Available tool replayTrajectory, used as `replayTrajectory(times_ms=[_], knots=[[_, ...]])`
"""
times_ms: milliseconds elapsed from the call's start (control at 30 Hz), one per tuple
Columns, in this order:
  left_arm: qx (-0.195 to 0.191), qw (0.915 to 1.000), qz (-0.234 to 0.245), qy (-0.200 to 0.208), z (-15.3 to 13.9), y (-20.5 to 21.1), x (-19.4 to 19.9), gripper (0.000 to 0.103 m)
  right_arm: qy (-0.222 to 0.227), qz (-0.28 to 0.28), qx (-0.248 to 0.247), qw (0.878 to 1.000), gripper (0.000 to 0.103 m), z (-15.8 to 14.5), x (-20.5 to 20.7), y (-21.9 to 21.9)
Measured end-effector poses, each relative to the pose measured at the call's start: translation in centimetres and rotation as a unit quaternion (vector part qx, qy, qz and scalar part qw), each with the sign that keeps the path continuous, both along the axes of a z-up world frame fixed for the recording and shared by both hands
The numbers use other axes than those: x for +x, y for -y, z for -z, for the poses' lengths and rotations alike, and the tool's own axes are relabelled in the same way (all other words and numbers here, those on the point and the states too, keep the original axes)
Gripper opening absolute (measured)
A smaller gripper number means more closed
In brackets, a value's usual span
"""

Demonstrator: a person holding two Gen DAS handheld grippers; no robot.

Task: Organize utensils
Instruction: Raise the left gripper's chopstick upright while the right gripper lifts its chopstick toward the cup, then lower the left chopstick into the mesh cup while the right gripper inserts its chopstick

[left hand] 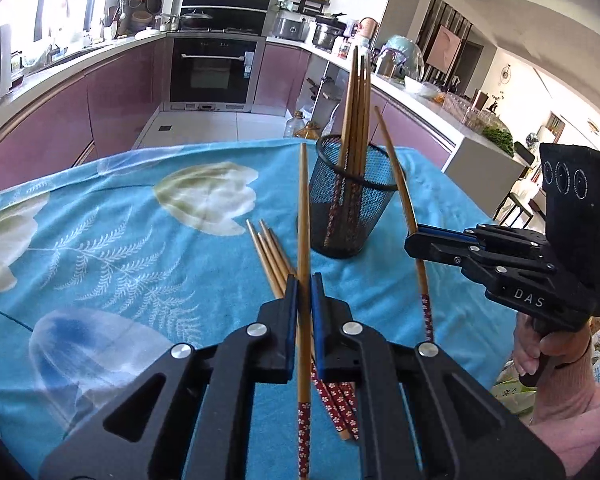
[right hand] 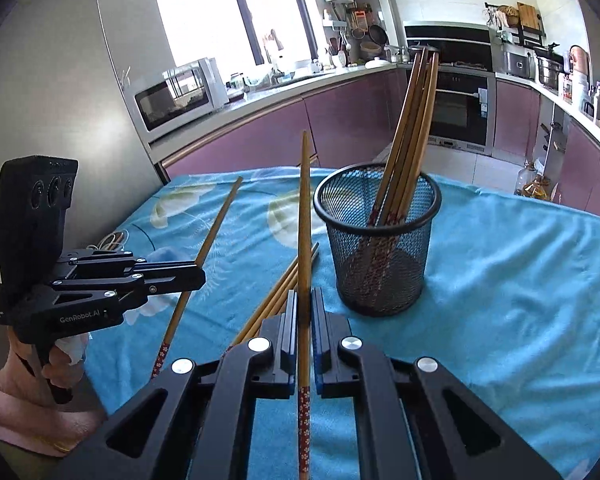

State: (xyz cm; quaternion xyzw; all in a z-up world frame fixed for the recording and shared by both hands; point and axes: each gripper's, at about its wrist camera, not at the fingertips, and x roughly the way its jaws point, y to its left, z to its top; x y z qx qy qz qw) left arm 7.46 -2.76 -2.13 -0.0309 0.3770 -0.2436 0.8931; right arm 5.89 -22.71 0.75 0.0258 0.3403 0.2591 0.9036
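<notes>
Left wrist: chopstick (left hand: pixel 303 216) between tool (left hand: pixel 304 304) pads.

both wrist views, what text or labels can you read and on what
"D A S" on the body of the right tongs
"GenRobot.AI" on the body of the left tongs
Small white label at the left tongs' rear: too small to read
Oven sticker: too blurred to read

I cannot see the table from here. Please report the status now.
Left gripper shut on one chopstick; right gripper shut on another chopstick. Mesh cup upright, several inside. Loose chopsticks on cloth. Path clear.
</notes>
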Motion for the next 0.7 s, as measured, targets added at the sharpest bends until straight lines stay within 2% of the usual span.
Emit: replayTrajectory(times_ms=[333, 500, 700], knots=[[-0.068, 0.9957, 0.02, 0.06, -5.9, -1.3, -1.5, 0.007, 0.053, 0.016, 0.044, 0.997, 0.006, -3.8, 0.1, 2.7], [-0.083, 0.9921, 0.013, 0.093, -8.6, -1.3, -1.0, 0.007, 0.077, 0.02, 0.051, 0.996, 0.006, -5.5, 0.7, 3.2], [-0.087, 0.988, 0.019, 0.126, -11.2, 0.6, 0.5, 0.007, 0.105, 0.028, 0.055, 0.993, 0.006, -7.5, 1.8, 3.6]])
